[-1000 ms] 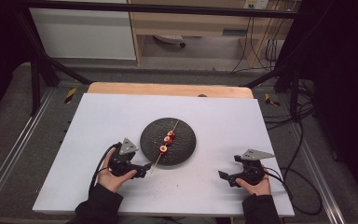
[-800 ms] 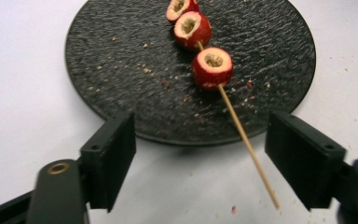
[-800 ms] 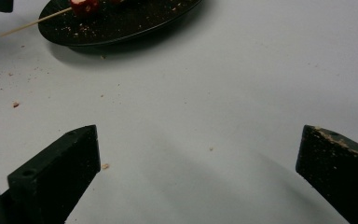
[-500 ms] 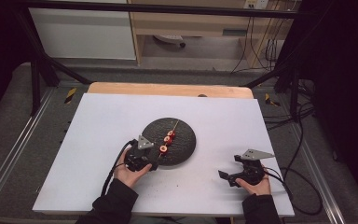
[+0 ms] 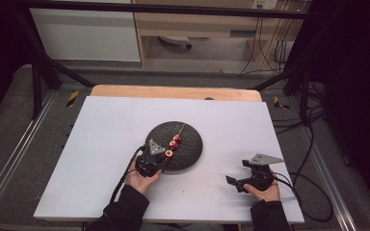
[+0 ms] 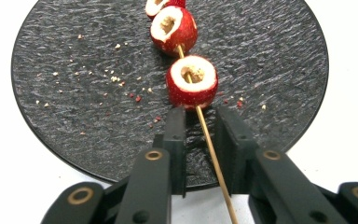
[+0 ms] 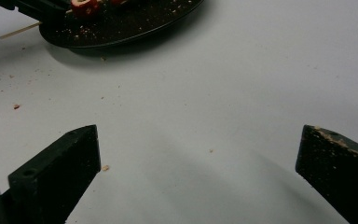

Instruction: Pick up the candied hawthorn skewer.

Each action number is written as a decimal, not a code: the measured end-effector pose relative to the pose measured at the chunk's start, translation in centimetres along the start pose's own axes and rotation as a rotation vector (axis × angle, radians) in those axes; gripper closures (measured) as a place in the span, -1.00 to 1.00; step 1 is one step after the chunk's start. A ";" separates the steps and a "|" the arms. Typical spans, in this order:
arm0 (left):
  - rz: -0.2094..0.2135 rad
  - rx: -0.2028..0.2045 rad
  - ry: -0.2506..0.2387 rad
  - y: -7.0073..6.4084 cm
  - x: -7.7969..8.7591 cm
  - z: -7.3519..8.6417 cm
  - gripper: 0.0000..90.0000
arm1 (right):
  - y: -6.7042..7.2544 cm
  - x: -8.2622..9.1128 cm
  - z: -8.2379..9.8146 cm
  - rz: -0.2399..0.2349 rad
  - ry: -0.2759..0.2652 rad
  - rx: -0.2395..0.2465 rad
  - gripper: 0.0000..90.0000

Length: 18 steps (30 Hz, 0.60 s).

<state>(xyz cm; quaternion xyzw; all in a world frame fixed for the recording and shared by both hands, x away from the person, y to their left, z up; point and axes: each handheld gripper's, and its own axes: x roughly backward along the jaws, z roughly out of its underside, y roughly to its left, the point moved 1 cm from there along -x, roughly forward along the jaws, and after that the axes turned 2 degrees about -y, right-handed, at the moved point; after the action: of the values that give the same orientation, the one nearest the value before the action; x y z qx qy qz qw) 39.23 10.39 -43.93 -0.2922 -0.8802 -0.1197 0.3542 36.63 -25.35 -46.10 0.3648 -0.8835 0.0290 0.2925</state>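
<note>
Left gripper view showed the left tool (image 6: 199, 119) with its jaws just closing around the wooden skewer (image 6: 213, 156), not yet pressing it, below the red fruit pieces (image 6: 192, 86) on the black plate (image 6: 74, 107), while the right tool (image 7: 198, 175) stood wide open over the white tabletop (image 7: 242, 79).

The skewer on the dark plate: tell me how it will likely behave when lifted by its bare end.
The skewer is a thin wooden stick, so it probably flexes and could snap under a hard pinch. Its red fruit pieces sit far from the left gripper, so that end likely droops. Round and smooth, it may twist between the pads.
</note>
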 end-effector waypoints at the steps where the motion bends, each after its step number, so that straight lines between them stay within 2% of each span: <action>1: -0.003 0.002 -0.001 0.0 0.0 0.0 0.70 | 0.0 0.0 0.0 0.000 0.000 -0.002 -0.98; 11: -0.029 0.043 -0.031 0.2 0.0 0.4 0.93 | 0.0 0.0 0.0 0.000 0.001 -0.004 -0.98; 18: -0.007 0.058 -0.073 0.5 0.5 0.8 0.96 | 0.0 0.0 0.0 -0.002 0.002 -0.009 -0.98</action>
<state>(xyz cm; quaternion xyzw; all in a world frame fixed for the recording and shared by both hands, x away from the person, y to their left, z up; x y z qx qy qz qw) 38.81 11.32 -44.17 -0.2829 -0.8967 -0.0847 0.3297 36.60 -25.32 -46.11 0.3645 -0.8829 0.0251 0.2951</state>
